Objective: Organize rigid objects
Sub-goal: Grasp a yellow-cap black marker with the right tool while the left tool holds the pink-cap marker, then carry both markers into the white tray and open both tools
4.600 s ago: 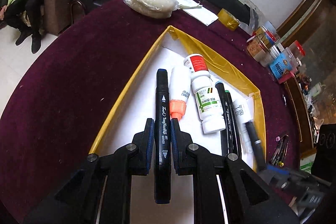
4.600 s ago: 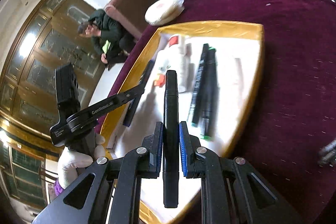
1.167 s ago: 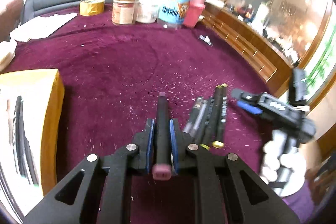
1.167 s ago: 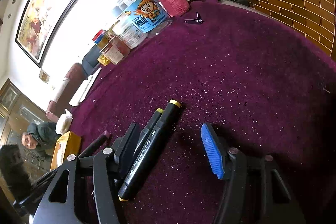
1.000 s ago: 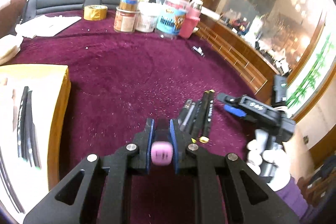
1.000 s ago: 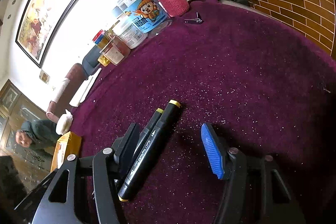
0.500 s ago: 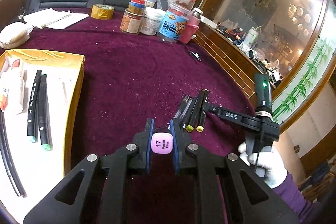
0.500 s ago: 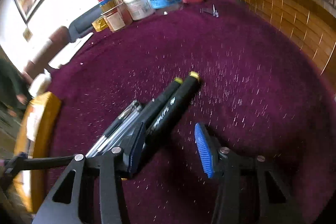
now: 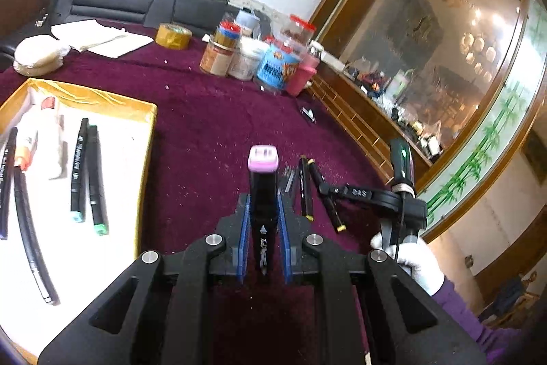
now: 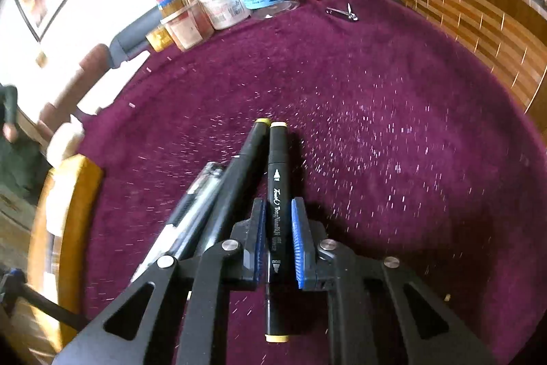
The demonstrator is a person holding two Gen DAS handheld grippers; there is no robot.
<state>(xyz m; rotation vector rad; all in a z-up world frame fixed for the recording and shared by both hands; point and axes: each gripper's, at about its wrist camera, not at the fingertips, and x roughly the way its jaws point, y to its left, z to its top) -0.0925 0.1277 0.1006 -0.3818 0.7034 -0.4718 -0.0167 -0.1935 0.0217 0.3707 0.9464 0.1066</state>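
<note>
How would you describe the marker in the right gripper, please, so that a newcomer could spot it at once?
On the purple tablecloth, right of the yellow tray, lies a small cluster of pens. The marker is the rightmost, black with pale yellow end caps, and the only one clamped between the right gripper's blue pads.

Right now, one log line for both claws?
left claw: shut on pink-capped marker | right claw: just closed on yellow-capped marker | pen pile: beside it

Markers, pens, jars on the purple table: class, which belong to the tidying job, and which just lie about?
Job: pink-capped marker in left gripper; yellow-capped marker in right gripper; loose pens; yellow tray.
Lying about: jars; tape roll; nail clipper.
</note>
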